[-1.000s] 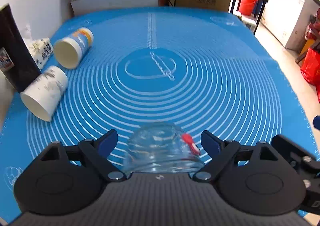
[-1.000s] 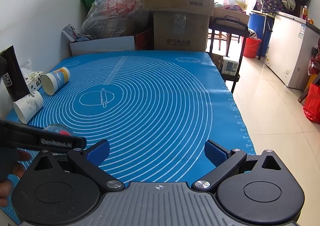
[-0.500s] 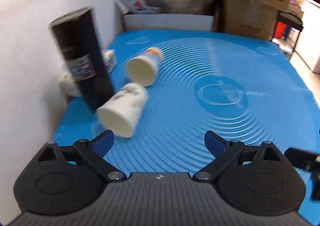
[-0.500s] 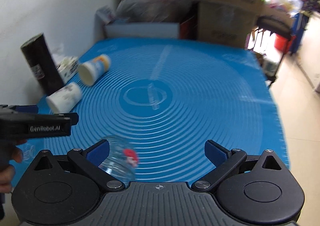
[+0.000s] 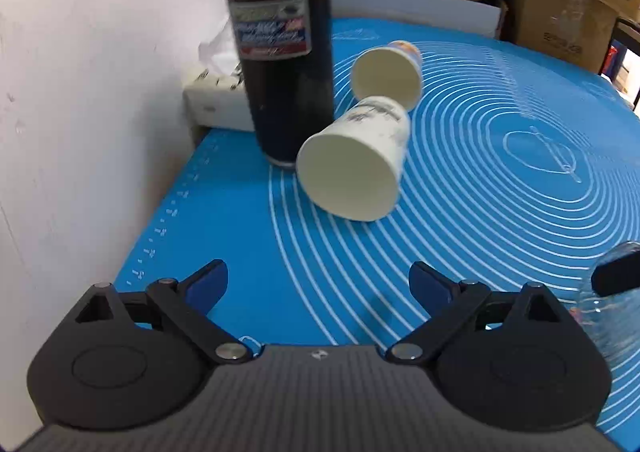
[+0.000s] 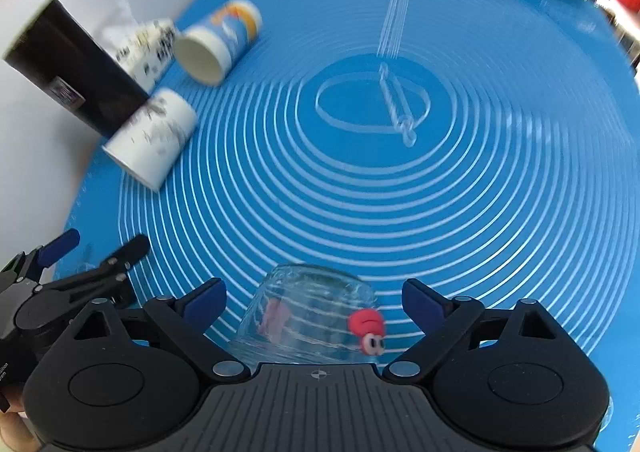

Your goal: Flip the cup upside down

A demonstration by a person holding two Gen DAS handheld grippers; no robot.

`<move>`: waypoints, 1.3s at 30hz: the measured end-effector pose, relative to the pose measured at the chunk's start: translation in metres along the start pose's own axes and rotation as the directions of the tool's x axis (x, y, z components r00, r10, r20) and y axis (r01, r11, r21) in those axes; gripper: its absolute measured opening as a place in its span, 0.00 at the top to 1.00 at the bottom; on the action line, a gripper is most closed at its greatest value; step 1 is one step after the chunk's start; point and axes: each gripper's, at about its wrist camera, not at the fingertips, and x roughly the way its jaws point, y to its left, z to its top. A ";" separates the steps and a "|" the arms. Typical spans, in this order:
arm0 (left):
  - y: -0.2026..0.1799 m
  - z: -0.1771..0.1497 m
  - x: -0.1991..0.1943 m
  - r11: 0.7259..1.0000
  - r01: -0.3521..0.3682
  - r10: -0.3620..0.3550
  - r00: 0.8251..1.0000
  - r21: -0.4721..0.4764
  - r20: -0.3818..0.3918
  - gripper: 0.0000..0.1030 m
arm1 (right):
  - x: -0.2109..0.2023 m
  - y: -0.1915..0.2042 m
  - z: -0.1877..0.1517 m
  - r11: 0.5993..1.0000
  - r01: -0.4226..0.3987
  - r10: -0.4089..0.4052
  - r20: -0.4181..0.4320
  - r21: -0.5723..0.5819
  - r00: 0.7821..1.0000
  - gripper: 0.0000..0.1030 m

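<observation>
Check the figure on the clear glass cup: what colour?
Red, with black-and-white eyes; the figure sits on the glass cup wall. Right wrist view shows it best.

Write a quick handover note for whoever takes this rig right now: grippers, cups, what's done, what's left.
Left gripper: jaws open, empty, pointed at the white paper cup lying on its side by the black canister.
Right gripper: jaws open, straddling the clear glass cup, not clamped.
Glass cup appears mouth-down on the blue mat, so likely flipped.
Left to do: both paper cups, including the blue-printed one, lie on their sides.
</observation>
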 end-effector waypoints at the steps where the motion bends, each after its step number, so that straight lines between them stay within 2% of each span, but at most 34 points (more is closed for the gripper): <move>1: 0.001 0.000 0.002 1.000 -0.001 0.001 1.000 -0.005 -0.003 0.06 | 0.006 0.001 0.002 1.000 0.008 -0.008 -0.024 0.001 1.000 0.09; 4: 0.003 -0.002 0.007 1.000 0.002 -0.002 1.000 -0.010 -0.012 0.06 | 0.020 0.003 0.010 0.999 0.044 -0.045 -0.069 -0.008 0.997 0.12; 6: 0.002 -0.003 0.008 1.000 0.000 0.000 1.000 -0.001 -0.011 0.06 | 0.026 0.000 0.013 1.000 0.021 -0.020 -0.103 0.006 0.994 0.16; 9: 0.002 -0.003 0.010 1.000 0.000 0.000 1.000 -0.005 -0.011 0.06 | 0.028 0.001 0.014 0.999 -0.031 0.032 -0.129 0.012 0.991 0.28; 11: 0.003 -0.004 0.010 1.000 0.004 -0.004 1.000 -0.014 -0.014 0.06 | 0.027 0.007 0.012 1.000 -0.018 0.015 -0.118 -0.018 0.993 0.28; 16: 0.003 -0.008 0.007 1.000 0.016 -0.016 1.000 -0.018 -0.013 0.06 | 0.016 0.009 0.001 1.000 0.000 0.000 -0.045 -0.020 0.999 0.28; 19: 0.003 -0.009 0.005 0.999 0.029 -0.029 1.000 -0.025 -0.008 0.06 | 0.001 0.004 -0.012 1.000 0.021 -0.021 0.074 0.001 0.997 0.28; 21: 0.002 -0.010 0.003 0.999 0.038 -0.038 0.999 -0.037 -0.001 0.06 | -0.008 0.002 -0.019 0.998 0.051 -0.054 0.174 0.025 0.983 0.28; 23: 0.001 -0.010 0.001 0.998 0.046 -0.046 0.999 -0.043 0.010 0.06 | -0.013 0.002 -0.029 0.990 0.129 -0.139 0.306 0.053 0.942 0.28; 26: -0.003 -0.011 -0.003 0.998 0.044 -0.043 0.998 -0.038 0.037 0.06 | -0.013 0.002 -0.043 0.969 0.230 -0.244 0.479 0.088 0.843 0.28; 28: -0.005 -0.012 -0.004 0.999 0.037 -0.035 0.998 -0.033 0.050 0.06 | -0.004 0.004 -0.050 0.943 0.316 -0.319 0.570 0.108 0.757 0.28; 29: -0.005 -0.012 -0.004 0.999 0.038 -0.036 0.998 -0.033 0.052 0.06 | 0.000 0.003 -0.053 0.932 0.346 -0.340 0.604 0.111 0.721 0.28; 30: -0.005 -0.013 -0.004 0.998 0.041 -0.040 0.998 -0.036 0.051 0.06 | 0.006 0.003 -0.056 0.922 0.372 -0.353 0.625 0.107 0.696 0.28; 31: -0.005 -0.013 -0.004 0.998 0.046 -0.044 0.998 -0.040 0.050 0.06 | 0.008 0.000 -0.060 0.916 0.388 -0.361 0.639 0.105 0.679 0.28; 32: -0.005 -0.013 -0.004 0.998 0.050 -0.048 0.998 -0.044 0.052 0.06 | 0.011 -0.001 -0.063 0.912 0.397 -0.364 0.645 0.101 0.671 0.28; 33: -0.006 -0.014 -0.004 0.998 0.052 -0.049 0.997 -0.046 0.053 0.06 | 0.014 0.000 -0.068 0.904 0.418 -0.367 0.671 0.092 0.644 0.28; 35: -0.008 -0.014 -0.004 0.997 0.053 -0.051 0.997 -0.047 0.054 0.06 | 0.023 0.010 -0.074 0.887 0.457 -0.371 0.692 0.066 0.619 0.28; 37: -0.011 -0.015 -0.005 0.997 0.064 -0.061 0.997 -0.047 0.050 0.06 | 0.019 0.013 -0.083 0.880 0.470 -0.375 0.696 0.060 0.613 0.28; 39: -0.015 -0.017 -0.006 0.996 0.073 -0.071 0.996 -0.042 0.049 0.06 | 0.018 0.011 -0.091 0.887 0.457 -0.371 0.690 0.066 0.622 0.29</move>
